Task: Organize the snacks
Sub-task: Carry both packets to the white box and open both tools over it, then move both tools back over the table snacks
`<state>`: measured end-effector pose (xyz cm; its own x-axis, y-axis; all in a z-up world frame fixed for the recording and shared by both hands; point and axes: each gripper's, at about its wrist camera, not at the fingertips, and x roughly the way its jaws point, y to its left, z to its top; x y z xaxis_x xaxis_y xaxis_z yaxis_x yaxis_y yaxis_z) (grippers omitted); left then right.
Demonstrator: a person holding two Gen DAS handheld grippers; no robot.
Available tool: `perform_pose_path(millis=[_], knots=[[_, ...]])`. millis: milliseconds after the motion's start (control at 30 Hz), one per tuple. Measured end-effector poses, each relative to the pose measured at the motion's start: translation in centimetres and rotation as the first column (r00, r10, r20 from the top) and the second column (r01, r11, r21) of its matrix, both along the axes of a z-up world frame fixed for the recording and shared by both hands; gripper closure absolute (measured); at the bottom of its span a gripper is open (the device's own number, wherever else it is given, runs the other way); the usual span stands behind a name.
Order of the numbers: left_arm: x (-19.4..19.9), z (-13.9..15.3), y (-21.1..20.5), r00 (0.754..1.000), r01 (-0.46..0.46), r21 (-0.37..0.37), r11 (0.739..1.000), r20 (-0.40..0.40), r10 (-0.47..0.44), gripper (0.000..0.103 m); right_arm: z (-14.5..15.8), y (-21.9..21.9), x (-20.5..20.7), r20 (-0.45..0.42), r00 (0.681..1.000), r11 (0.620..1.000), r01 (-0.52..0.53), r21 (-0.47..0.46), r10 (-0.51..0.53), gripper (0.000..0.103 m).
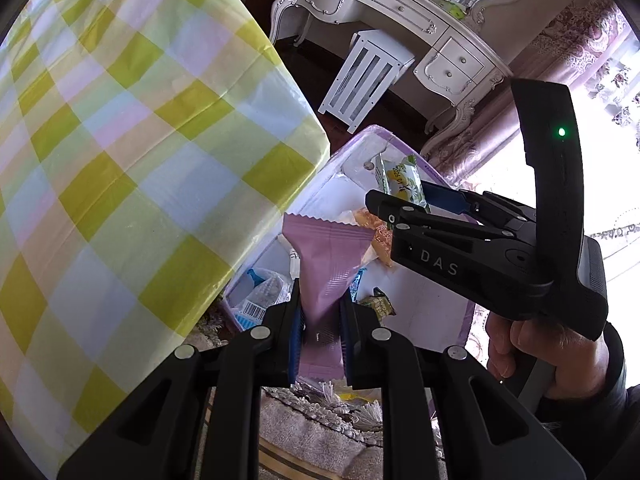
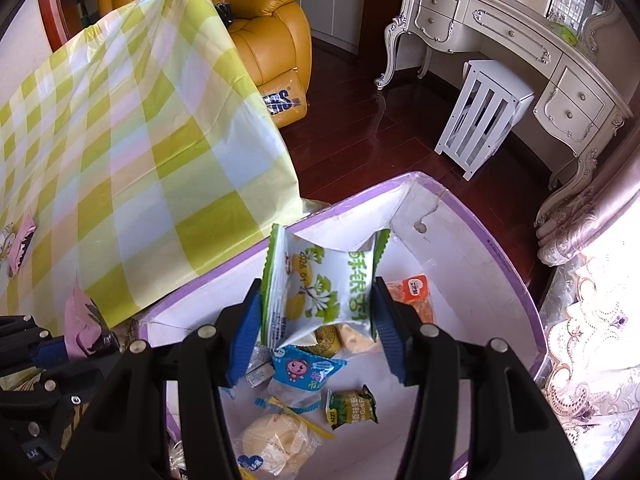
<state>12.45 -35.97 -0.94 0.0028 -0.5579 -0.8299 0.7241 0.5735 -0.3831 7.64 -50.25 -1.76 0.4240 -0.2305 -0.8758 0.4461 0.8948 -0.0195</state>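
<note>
My left gripper is shut on a pink snack packet and holds it above a white box with a purple rim. My right gripper is shut on a white and green snack packet over the same box. The right gripper also shows in the left wrist view, with its packet. The left gripper shows at the left edge of the right wrist view, with the pink packet. Several wrapped snacks lie in the box.
A table with a yellow-green checked cloth stands just left of the box; a pink packet lies on it. A white slatted stool, an ornate white desk and a yellow armchair stand on the dark wood floor beyond.
</note>
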Motion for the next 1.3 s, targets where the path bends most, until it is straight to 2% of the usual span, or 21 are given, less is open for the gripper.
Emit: perform_pose_path(millis=[200,333,367,400,467,533,733,867,1000,1100,1300], knots=[[-0.6,-0.5,-1.2,0.999,0.035,0.019,0.999,-0.004,-0.035,0.087,-0.5,-0.7,-0.5,-0.004,1.0,1.0,0.022,0.001,-0.022,0.046],[-0.6,-0.8,-1.4,0.999,0.047,0.03,0.998,-0.013,-0.046,0.084,-0.8,-1.0,-0.7,-0.009,0.999,0.999,0.037,0.004,-0.037,0.041],[-0.4,-0.9,-1.4,0.999,0.042,0.029,0.999,-0.017,-0.041,0.076,-0.8,-1.1,-0.7,-0.007,0.999,0.999,0.041,0.006,-0.04,0.037],[-0.3,-0.9,-1.4,0.999,0.035,0.027,0.999,-0.019,-0.034,0.065,-0.8,-1.1,-0.8,-0.005,0.999,0.999,0.044,0.003,-0.044,0.035],[-0.1,-0.7,-1.1,1.0,0.024,0.015,1.0,-0.019,-0.024,0.056,-0.7,-1.0,-0.8,0.0,0.999,0.999,0.045,-0.005,-0.045,0.032],[-0.1,-0.5,-0.9,1.0,0.023,0.005,1.0,-0.015,-0.023,0.056,-0.5,-1.0,-0.8,0.006,0.999,0.999,0.046,-0.009,-0.046,0.029],[-0.1,0.3,-0.2,1.0,-0.007,-0.007,1.0,0.013,0.008,0.054,0.2,-0.6,-0.7,0.018,0.999,0.999,0.038,-0.008,-0.037,0.027],[0.3,1.2,1.2,0.996,-0.065,-0.015,0.998,0.059,0.066,0.046,0.7,0.0,-0.3,0.031,0.999,1.0,0.029,-0.004,-0.029,0.027],[1.2,2.1,3.1,0.982,-0.14,-0.013,0.99,0.128,0.141,0.046,1.1,1.2,0.4,0.046,0.999,1.0,0.013,-0.001,-0.013,0.027],[2.2,2.7,4.9,0.96,-0.208,-0.009,0.978,0.19,0.206,0.046,1.5,2.5,1.3,0.071,0.997,1.0,-0.009,0.024,0.008,0.027],[4.3,3.5,8.8,0.913,-0.329,-0.014,0.944,0.253,0.321,0.046,3.0,5.9,3.3,0.158,0.986,0.996,-0.057,0.074,0.044,0.027]])
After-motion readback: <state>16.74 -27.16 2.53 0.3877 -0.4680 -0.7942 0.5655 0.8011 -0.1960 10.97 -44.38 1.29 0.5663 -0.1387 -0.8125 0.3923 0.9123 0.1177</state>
